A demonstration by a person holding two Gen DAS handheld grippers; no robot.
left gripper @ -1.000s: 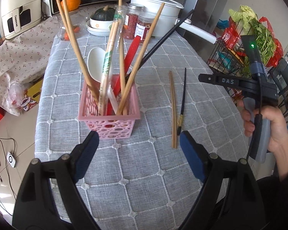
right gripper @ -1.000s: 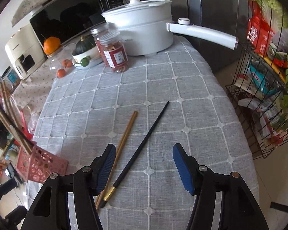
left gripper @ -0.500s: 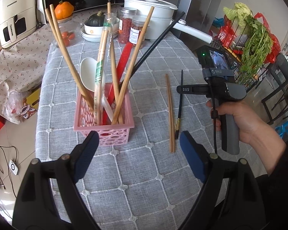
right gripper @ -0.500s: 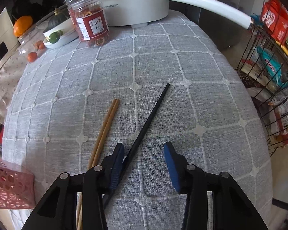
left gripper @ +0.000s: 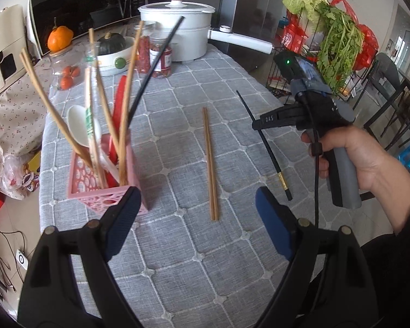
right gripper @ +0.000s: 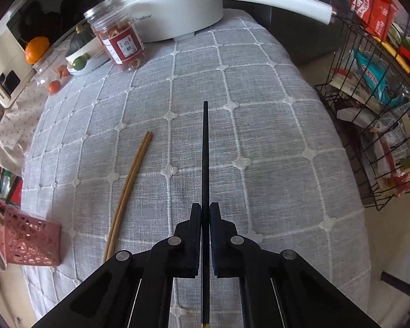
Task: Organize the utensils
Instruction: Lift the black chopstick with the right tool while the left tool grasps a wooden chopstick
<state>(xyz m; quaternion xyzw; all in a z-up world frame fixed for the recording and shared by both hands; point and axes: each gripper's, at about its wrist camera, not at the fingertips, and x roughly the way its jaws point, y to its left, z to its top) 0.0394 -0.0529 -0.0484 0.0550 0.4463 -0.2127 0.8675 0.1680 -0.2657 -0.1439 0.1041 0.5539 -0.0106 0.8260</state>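
- Nearest in the left wrist view, the left gripper (left gripper: 196, 218) hangs with its blue-padded jaws wide and nothing between them, just in front of the pink perforated plastic basket (left gripper: 95, 191).
- That basket is the landmark and the goal: it stands on the grey quilted tablecloth (left gripper: 177, 273) and already holds several upright wooden chopsticks (left gripper: 125, 109), one black chopstick, a white ceramic spoon (left gripper: 78, 125) and a red utensil (left gripper: 117, 109). Judging by this, most of the sorting is done.
- To the right of the basket, a pair of brown wooden chopsticks (left gripper: 210, 164) lies flat on the cloth side by side, untouched and still to be collected.
- Further right of the basket, the right gripper (right gripper: 203, 210) has just been closing, and its jaws now pinch the long thin black chopstick with the gold band (right gripper: 205, 150). The grip sits toward the gold-banded end, with most of the stick pointing forward beyond the jaws.
- In the left wrist view that black chopstick (left gripper: 262, 139) slants steeply in the gripper, with its banded end lowest; whether that end touches the cloth I cannot tell.
- Beyond the basket at the far end of the cloth stand two clear jars with red contents (left gripper: 161, 60) and a white lidded pot with a long handle (left gripper: 188, 35).
- What is left, I judge: carry the black chopstick to the basket, then the wooden pair.
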